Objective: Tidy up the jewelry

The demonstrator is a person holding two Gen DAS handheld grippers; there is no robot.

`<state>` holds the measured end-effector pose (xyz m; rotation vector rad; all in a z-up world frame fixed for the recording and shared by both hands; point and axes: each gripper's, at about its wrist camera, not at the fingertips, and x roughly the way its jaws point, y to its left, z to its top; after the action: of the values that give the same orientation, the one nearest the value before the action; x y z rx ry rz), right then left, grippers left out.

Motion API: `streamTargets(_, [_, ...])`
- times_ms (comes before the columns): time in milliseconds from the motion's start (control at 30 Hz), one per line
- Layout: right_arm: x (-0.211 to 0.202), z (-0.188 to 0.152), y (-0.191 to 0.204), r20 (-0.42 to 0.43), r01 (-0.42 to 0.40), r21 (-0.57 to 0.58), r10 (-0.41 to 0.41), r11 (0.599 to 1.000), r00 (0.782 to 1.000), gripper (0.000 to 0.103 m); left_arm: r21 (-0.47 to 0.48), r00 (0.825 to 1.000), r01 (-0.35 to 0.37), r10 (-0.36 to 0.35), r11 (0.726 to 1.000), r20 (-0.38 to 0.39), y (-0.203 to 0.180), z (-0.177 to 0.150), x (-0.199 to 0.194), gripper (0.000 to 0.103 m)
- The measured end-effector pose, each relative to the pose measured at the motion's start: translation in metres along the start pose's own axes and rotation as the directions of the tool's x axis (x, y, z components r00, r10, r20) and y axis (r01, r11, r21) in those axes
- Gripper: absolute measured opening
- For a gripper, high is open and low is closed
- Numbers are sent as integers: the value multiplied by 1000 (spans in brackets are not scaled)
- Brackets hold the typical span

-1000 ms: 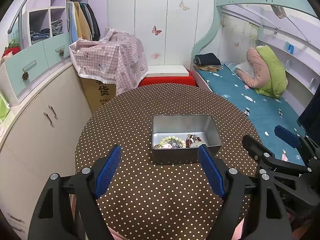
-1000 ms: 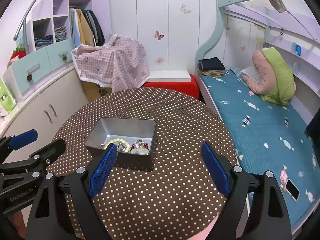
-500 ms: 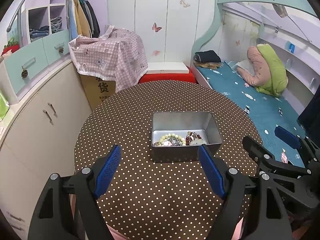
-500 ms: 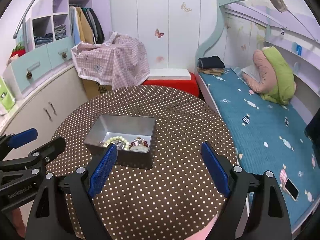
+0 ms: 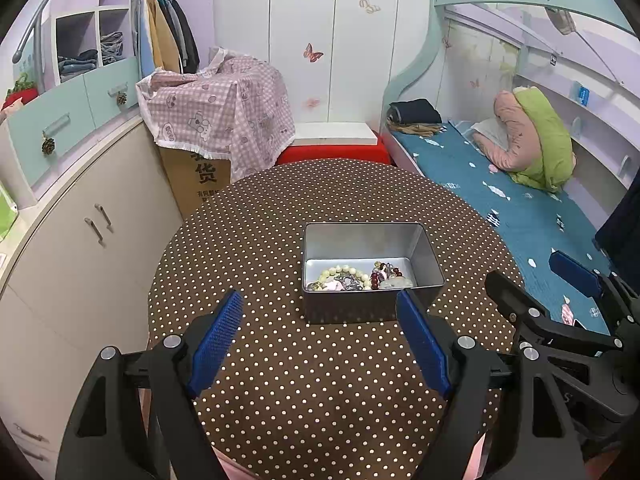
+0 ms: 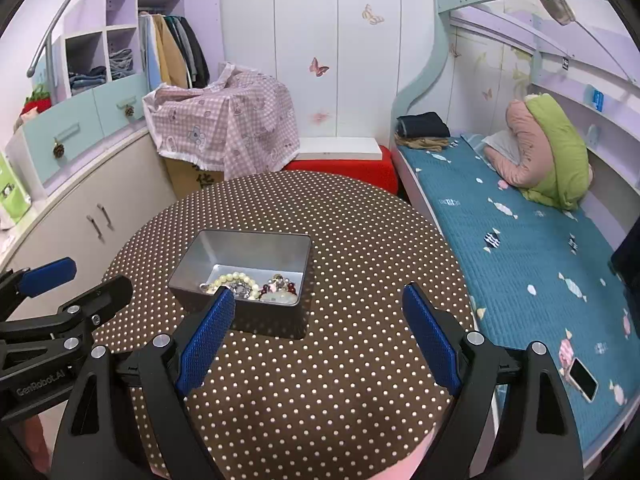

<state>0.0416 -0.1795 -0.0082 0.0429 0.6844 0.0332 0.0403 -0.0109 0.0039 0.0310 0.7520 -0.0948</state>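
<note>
silver tin [image 5: 372,270] sits mid-table [image 5: 280,380], beads and jewelry [image 5: 356,278] heaped in its near end. over the last second we've drawn both grippers back a little; left [image 5: 322,344] and right [image 6: 318,340] hang wide, holding nothing. jewelry is in the tin already.

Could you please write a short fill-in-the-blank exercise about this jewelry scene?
1. The jewelry lies inside a metal ____.
2. The tin stands on a brown tablecloth patterned with white ____.
3. Both the left tongs and the right tongs are ____.

Missing words: tin; dots; open
</note>
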Motion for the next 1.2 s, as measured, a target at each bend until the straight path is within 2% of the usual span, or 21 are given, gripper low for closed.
streamTargets(1200, [1,-2,-3,-14,-8,0,8,1000,1000,83,-7,1000,7,-7,1000,-14,1,-1,4,77])
